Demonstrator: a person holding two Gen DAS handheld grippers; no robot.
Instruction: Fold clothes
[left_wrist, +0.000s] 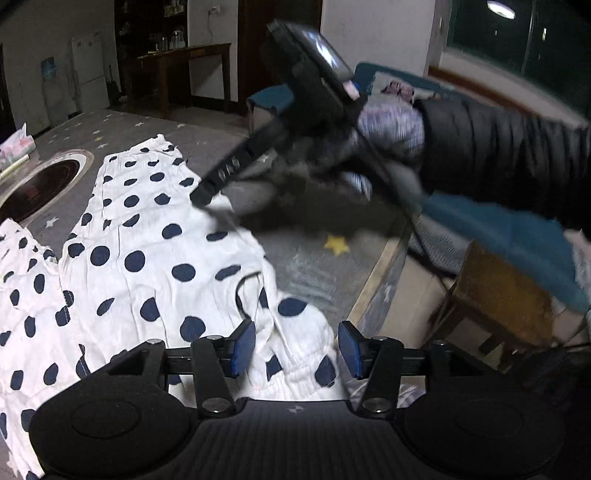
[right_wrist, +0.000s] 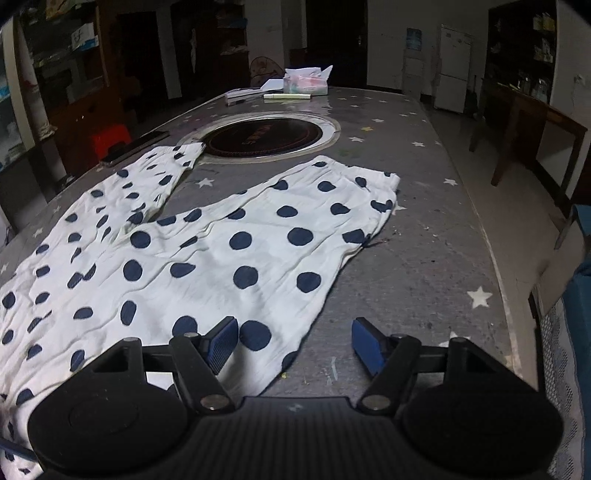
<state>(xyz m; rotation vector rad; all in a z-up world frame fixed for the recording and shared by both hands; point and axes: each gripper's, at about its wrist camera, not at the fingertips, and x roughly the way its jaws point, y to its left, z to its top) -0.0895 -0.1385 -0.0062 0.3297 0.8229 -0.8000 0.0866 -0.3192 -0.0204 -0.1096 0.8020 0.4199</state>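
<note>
White trousers with navy polka dots (right_wrist: 221, 258) lie spread flat on a grey table with a star pattern (right_wrist: 413, 258), both legs pointing away. My right gripper (right_wrist: 295, 345) is open over the near edge of one leg, its blue pads (right_wrist: 223, 341) apart with nothing pinched. In the left wrist view the trousers (left_wrist: 147, 240) fill the left side, and my left gripper (left_wrist: 295, 349) stands open above the gathered waistband, its pads clear of the cloth. The right gripper (left_wrist: 218, 205) shows there blurred, low over the cloth's edge, held by a hand in a dark sleeve (left_wrist: 498, 155).
A round dark hotplate (right_wrist: 269, 138) is set into the table beyond the trousers. A tissue box (right_wrist: 306, 83) and papers sit at the far end, and a dark flat object (right_wrist: 136, 146) lies by the left edge. A wooden stool (left_wrist: 498, 295) stands off the table's right edge.
</note>
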